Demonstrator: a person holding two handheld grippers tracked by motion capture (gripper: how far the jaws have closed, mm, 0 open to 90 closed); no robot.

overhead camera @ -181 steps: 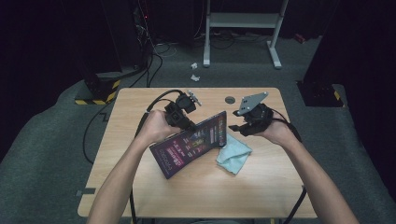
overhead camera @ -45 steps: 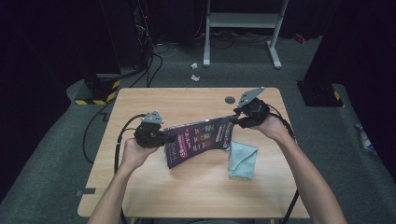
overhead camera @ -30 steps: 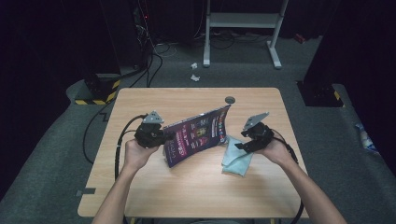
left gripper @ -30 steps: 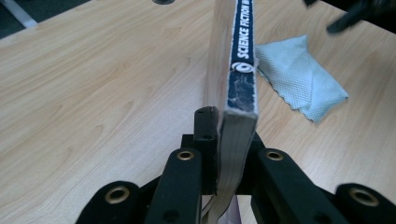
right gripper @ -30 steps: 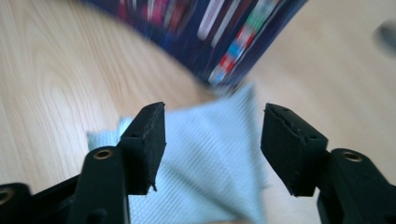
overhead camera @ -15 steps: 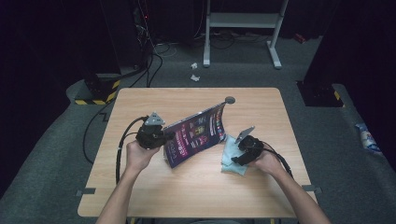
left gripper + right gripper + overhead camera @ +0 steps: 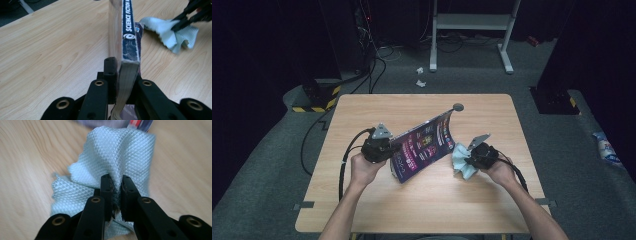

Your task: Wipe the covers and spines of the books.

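Note:
A paperback book (image 7: 427, 145) with a purple cover stands tilted on its edge mid-table. My left gripper (image 7: 392, 150) is shut on its left end. In the left gripper view the jaws (image 7: 122, 62) clamp the book (image 7: 130, 37) at its dark blue spine. A light blue cloth (image 7: 460, 169) lies bunched on the table to the right of the book. My right gripper (image 7: 467, 160) is down on it, and its jaws have just been closing. In the right gripper view the pads (image 7: 116, 181) pinch a fold of the cloth (image 7: 120, 152). The left gripper view also shows the cloth (image 7: 170, 35) caught by the right gripper (image 7: 175, 26).
A small dark disc (image 7: 458, 106) lies near the far edge of the wooden table (image 7: 362, 200). Beyond the table, on the floor, are cables, a white stand (image 7: 472, 20) and a yellow-black striped block (image 7: 314, 102).
My right gripper came down and toward the person onto the cloth, and its jaws went from wide open to closed on a fold. The left gripper and the book stayed put.

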